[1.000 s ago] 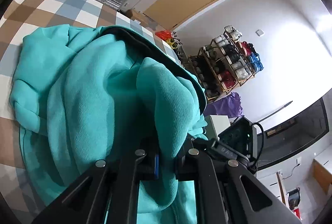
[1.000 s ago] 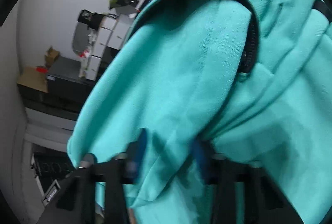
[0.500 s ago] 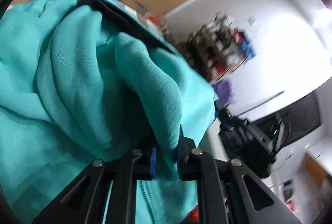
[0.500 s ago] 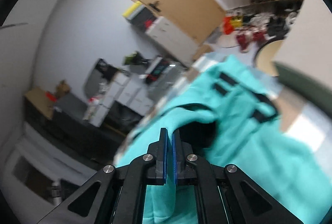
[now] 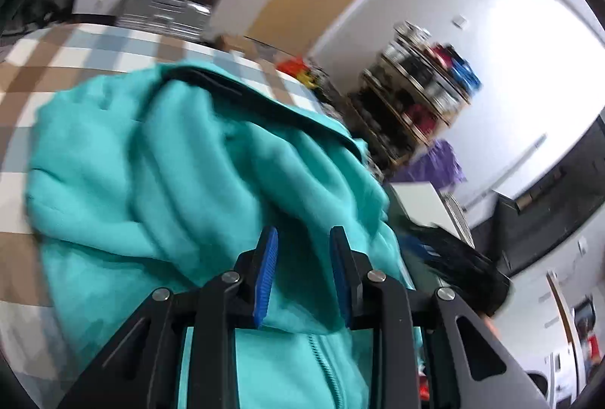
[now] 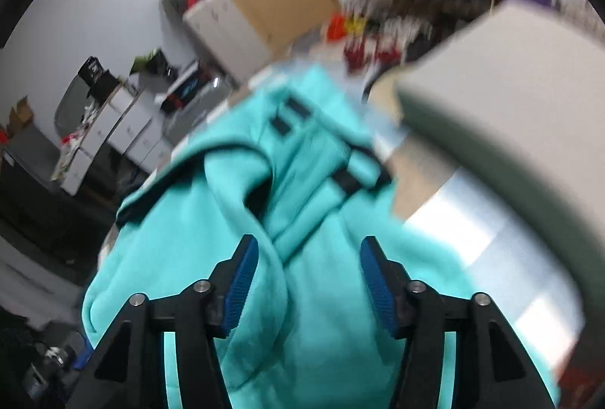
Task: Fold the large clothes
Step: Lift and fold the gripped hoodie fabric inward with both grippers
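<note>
A teal zip-up hoodie (image 5: 181,174) with black trim lies bunched on the checkered table (image 5: 75,49). It also shows in the right wrist view (image 6: 302,220), with black stripes on its folds. My left gripper (image 5: 302,257) is open just above the hoodie, with teal cloth showing between its blue pads and nothing clamped. My right gripper (image 6: 308,269) is open wide above the hoodie and holds nothing. The zipper (image 5: 321,363) runs below the left gripper.
A grey-white box (image 6: 491,98) sits on the table right of the hoodie. A shoe rack (image 5: 423,98) stands against the far wall, and white cabinets with a silver suitcase (image 5: 166,8) stand beyond the table. Both views are motion-blurred.
Both grippers have opened and let go of the hoodie fabric they were clamping. The hoodie has dropped onto the table, and both grippers have pulled back slightly.
</note>
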`<state>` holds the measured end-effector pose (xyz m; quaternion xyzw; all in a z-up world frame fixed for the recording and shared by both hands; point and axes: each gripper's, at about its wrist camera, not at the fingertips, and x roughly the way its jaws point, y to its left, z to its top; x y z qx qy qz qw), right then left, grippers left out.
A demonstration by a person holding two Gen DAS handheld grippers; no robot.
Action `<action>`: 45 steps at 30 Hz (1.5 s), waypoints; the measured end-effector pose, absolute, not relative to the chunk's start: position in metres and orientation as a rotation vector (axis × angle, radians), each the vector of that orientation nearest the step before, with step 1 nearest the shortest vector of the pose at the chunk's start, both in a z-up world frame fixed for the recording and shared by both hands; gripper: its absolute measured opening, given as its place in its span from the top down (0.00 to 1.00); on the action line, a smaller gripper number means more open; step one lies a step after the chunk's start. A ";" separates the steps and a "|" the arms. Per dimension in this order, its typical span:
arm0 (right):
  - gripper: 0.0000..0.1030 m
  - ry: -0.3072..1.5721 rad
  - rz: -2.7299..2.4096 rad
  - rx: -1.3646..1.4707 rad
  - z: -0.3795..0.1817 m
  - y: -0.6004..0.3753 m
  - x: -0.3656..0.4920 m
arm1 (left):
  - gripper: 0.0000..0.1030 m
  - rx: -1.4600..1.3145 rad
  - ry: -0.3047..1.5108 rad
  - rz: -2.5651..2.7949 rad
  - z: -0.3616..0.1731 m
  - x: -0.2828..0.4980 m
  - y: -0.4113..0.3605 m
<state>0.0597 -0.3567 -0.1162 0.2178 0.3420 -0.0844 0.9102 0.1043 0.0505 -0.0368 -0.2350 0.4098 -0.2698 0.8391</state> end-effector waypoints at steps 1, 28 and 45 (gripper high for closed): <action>0.45 0.660 -0.155 0.426 -0.110 -0.354 0.056 | 0.78 -0.516 0.868 -0.555 -0.042 0.106 0.056; 0.91 0.538 0.374 0.494 -0.109 -0.295 0.075 | 0.58 -0.498 1.084 -0.451 -0.058 0.158 0.018; 0.91 0.510 0.507 0.597 -0.102 -0.296 0.080 | 0.95 -0.789 0.976 -0.556 -0.068 0.144 0.066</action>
